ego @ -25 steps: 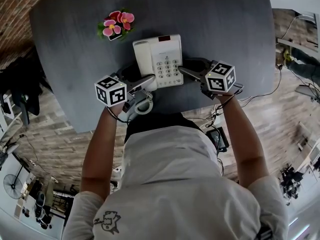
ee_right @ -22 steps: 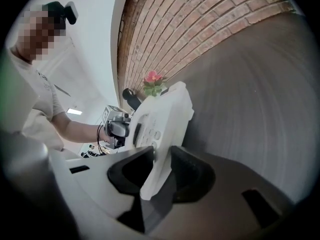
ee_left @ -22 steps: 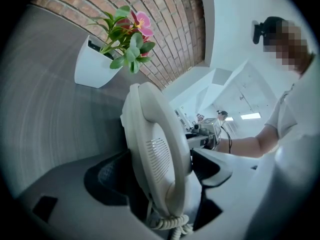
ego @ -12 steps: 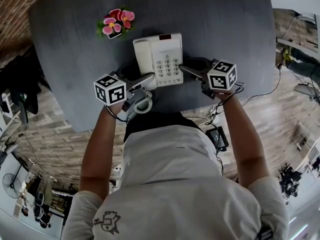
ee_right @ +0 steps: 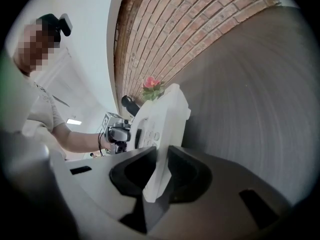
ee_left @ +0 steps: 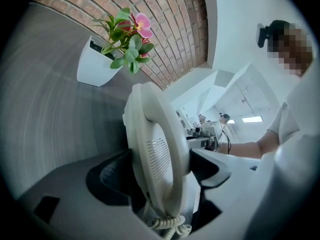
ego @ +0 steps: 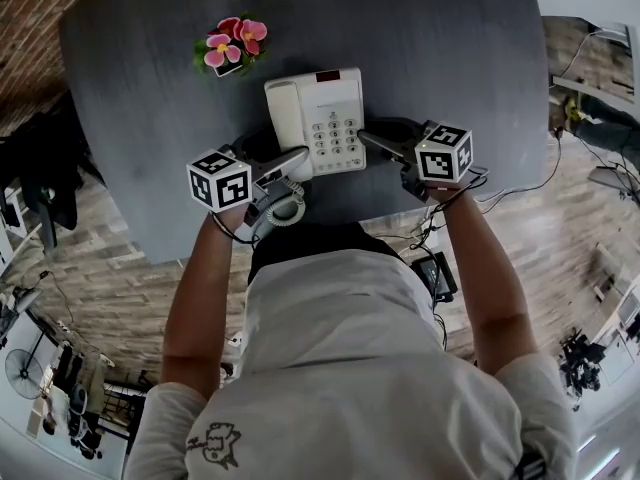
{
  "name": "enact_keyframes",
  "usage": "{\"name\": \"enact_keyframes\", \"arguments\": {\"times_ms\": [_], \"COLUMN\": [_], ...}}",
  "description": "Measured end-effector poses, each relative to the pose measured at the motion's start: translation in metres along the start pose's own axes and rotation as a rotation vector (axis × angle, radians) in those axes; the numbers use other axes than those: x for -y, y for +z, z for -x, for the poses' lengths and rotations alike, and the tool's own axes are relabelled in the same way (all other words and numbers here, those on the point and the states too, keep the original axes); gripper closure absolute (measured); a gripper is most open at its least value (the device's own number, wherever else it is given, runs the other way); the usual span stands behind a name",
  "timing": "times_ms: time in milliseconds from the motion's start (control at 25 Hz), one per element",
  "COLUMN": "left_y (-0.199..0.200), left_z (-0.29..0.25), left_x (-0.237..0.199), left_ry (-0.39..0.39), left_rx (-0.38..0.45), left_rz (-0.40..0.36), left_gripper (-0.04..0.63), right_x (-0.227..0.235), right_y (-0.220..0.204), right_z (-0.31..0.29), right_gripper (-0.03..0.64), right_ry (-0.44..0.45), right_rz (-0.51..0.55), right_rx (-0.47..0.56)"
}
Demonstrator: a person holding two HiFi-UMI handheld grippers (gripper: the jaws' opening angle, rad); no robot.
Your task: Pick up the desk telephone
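A white desk phone (ego: 318, 118) sits on a dark grey round table (ego: 450, 58), close to the near edge, with a small pot of pink flowers (ego: 230, 48) behind it to the left. The left gripper (ego: 298, 158) clamps the phone's left side, its jaws pinching the handset (ee_left: 160, 159) and the base under it together. The right gripper (ego: 368, 140) has its jaws around the thin right edge of the base; they have just been closing and now appear to press on that edge from both sides. A coiled cord (ego: 285, 208) trails from the handset toward the table edge. The phone looks like hollow hard plastic: probably light, stiff and smooth enough to slip in a pinch. The handset only rests in its cradle, so a grip over it, as on the left, seems wise. Lifting both sides evenly should keep it level; the cord may tug.
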State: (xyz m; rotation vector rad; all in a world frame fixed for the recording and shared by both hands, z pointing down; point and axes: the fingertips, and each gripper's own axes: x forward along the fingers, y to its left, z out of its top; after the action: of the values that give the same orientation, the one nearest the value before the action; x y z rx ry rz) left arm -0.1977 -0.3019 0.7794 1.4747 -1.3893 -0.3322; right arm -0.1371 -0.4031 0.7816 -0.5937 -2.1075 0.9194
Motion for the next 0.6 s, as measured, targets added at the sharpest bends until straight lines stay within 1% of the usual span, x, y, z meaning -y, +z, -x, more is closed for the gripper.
{"name": "enact_keyframes", "arguments": {"times_ms": [200,600], "left_y": [0.004,0.009], "left_z": [0.005,0.015], "left_x": [0.009,0.031], "left_ry": [-0.002,-0.003], "left_rx": [0.007,0.01], "left_rz": [-0.005,-0.035], "left_gripper": [0.213,0.213], "right_x": [-0.008,-0.029], "right_y": [0.001,0.008], "right_z": [0.006,0.019], "right_gripper": [0.54,0.54], "right_ry": [0.007,-0.008], "right_rz": [-0.003,0.022], "right_rx": [0.02,0.039]}}
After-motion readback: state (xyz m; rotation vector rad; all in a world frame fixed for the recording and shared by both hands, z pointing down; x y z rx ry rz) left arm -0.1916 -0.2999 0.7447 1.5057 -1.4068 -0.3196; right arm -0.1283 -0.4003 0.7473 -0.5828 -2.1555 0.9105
